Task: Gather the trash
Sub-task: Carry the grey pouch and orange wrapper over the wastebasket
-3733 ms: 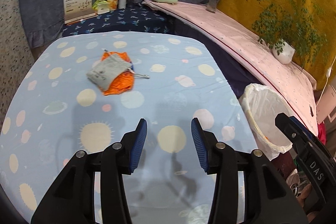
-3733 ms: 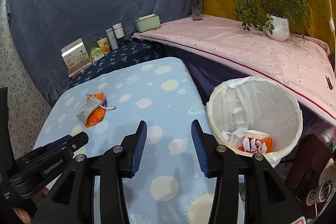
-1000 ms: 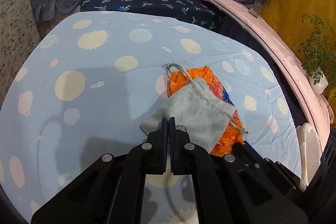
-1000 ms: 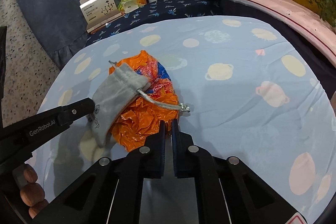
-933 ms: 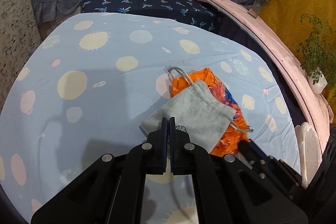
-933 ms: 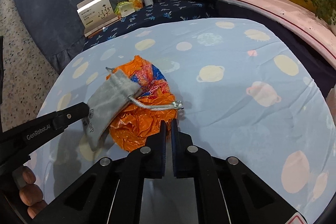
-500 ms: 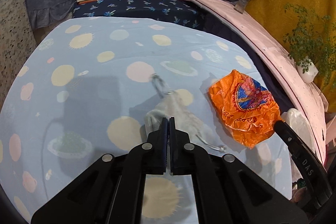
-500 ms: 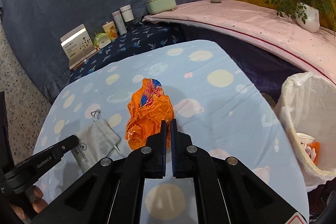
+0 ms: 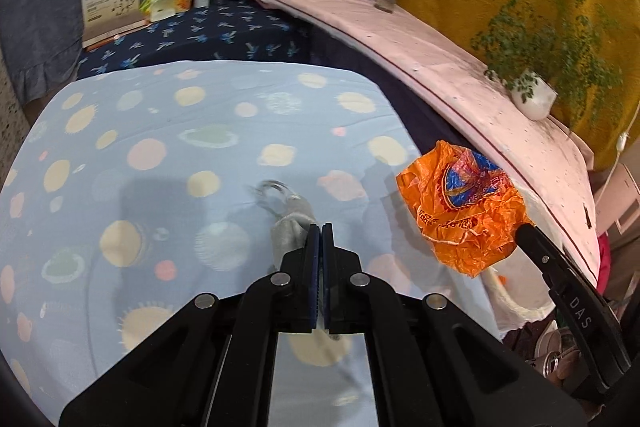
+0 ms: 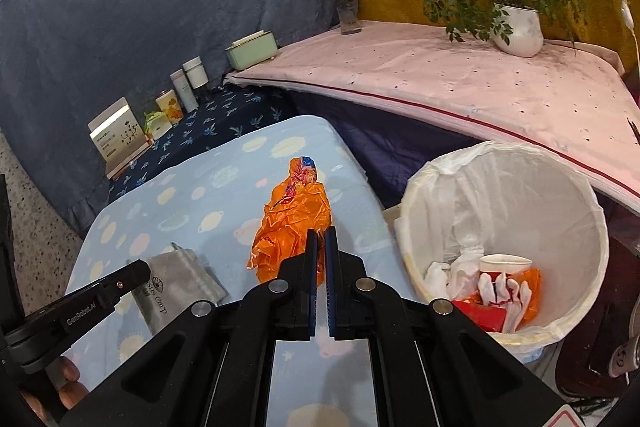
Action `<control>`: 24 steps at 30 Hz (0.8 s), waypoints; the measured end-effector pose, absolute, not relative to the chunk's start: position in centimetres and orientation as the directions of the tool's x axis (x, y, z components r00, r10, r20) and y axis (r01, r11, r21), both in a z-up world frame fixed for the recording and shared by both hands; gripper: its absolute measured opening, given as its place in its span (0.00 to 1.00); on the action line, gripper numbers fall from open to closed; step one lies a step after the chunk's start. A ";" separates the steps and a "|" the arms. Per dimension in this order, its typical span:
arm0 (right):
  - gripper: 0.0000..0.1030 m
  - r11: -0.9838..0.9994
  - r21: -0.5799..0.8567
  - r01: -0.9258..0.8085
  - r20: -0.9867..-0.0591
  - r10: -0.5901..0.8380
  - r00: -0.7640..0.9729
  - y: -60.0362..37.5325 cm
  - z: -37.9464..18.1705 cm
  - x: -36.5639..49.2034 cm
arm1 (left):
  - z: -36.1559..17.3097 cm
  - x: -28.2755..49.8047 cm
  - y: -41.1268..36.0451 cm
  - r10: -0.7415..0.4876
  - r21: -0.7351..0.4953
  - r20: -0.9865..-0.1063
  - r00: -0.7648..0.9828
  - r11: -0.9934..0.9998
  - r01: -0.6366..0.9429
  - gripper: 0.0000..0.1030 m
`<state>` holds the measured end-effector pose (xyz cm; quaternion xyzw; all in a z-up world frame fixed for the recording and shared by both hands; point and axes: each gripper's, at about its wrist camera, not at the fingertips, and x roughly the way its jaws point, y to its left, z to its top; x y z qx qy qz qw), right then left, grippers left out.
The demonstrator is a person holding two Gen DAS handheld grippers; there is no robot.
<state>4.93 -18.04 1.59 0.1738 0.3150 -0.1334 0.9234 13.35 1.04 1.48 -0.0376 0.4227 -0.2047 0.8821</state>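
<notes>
The right gripper (image 10: 320,233) has its jaws pinched on a crumpled orange plastic wrapper (image 10: 294,223), which hangs lifted off the blue planet-print table cover (image 10: 208,195), just left of the white-lined trash bin (image 10: 440,187). In the left wrist view that same wrapper (image 9: 460,211) floats at the table's right edge, at the tip of the black tong arm reaching in from the lower right. The left gripper (image 9: 320,229) is clamped too, its jaws pressed on the corner of a grey drawstring pouch (image 9: 290,231) with a cord loop trailing ahead of it. From the right wrist, the pouch (image 10: 176,279) sits low over the cover beside the left tong arm. Inside the bin lie a paper cup (image 10: 504,261) and crumpled white and red-orange scraps (image 10: 492,295).
</notes>
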 end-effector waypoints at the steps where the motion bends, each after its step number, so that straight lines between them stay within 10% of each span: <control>1: 0.04 0.901 0.237 0.364 -0.626 -0.145 0.767 -18.7 1.7 4.5 | 1.7 13.1 0.3 -0.402 -0.241 -0.728 0.555 0.908 0.342 0.00; 24: 0.04 0.785 0.266 0.559 -0.631 -0.297 0.717 -32.5 0.2 -2.1 | 4.8 10.2 -16.6 -0.549 -0.240 -0.707 0.446 0.779 0.579 0.01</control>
